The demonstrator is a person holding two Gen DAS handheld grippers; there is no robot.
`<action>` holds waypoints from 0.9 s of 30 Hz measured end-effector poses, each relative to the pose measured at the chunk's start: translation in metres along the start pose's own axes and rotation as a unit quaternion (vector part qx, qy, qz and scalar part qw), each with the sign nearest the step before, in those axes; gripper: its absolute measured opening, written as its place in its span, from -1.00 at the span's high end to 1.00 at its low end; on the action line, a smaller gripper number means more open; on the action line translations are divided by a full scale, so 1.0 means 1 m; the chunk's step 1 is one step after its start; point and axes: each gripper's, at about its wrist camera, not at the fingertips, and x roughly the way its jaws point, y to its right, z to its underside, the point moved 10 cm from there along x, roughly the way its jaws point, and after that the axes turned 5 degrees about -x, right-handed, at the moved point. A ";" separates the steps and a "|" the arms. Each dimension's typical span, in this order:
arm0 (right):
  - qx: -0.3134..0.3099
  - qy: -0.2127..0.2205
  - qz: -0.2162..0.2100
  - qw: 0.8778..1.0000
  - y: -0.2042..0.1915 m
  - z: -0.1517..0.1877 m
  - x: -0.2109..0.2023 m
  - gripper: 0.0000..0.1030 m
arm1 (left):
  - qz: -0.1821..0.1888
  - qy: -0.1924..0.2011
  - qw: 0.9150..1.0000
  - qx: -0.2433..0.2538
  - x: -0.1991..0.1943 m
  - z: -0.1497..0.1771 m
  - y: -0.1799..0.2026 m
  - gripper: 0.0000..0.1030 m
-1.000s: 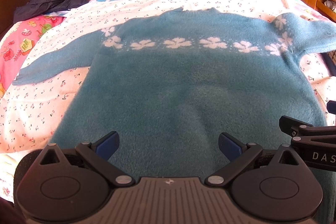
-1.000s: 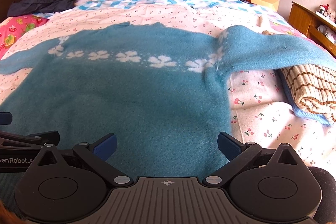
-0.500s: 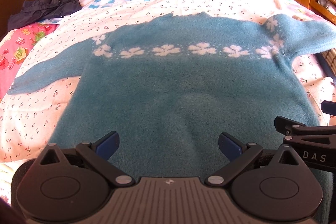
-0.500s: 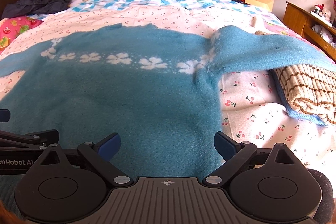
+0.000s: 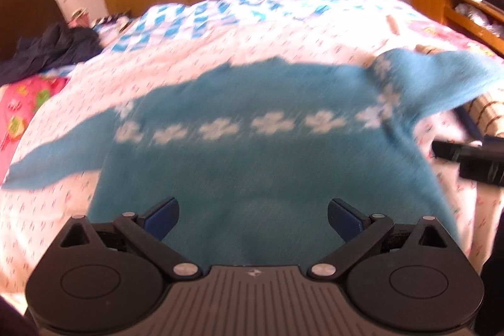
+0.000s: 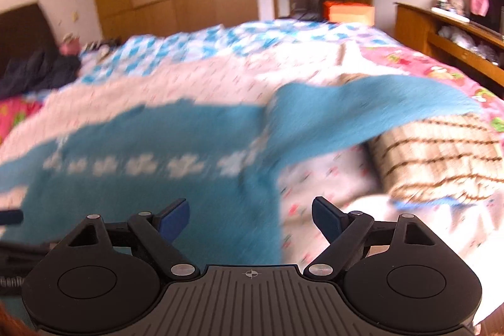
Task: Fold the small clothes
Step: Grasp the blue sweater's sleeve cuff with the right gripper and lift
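While both grippers gape, sweater (image 5: 258, 172) flat

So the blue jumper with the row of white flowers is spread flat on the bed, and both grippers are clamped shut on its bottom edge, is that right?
Not quite. The blue jumper with white flowers does lie spread on the bed, but neither gripper is clamped: the left wrist view shows the left gripper with its jaws wide apart, and the right wrist view shows the right gripper likewise open, holding nothing.
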 end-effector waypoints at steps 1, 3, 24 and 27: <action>0.015 0.013 0.009 1.000 0.015 -0.010 -0.002 -0.61 | 0.005 0.006 1.000 0.004 0.000 -0.006 0.006 -1.00; 0.049 0.039 0.024 0.998 0.047 -0.028 -0.007 -0.59 | 0.017 0.018 1.000 0.013 0.000 -0.020 0.019 -1.00; 0.387 0.111 -0.006 0.915 0.270 -0.039 0.062 0.12 | 0.084 0.021 0.993 0.083 0.022 -0.059 0.128 -1.00; 0.384 0.127 -0.005 0.914 0.270 -0.042 0.059 0.32 | 0.083 0.018 0.993 0.083 0.022 -0.058 0.128 -1.00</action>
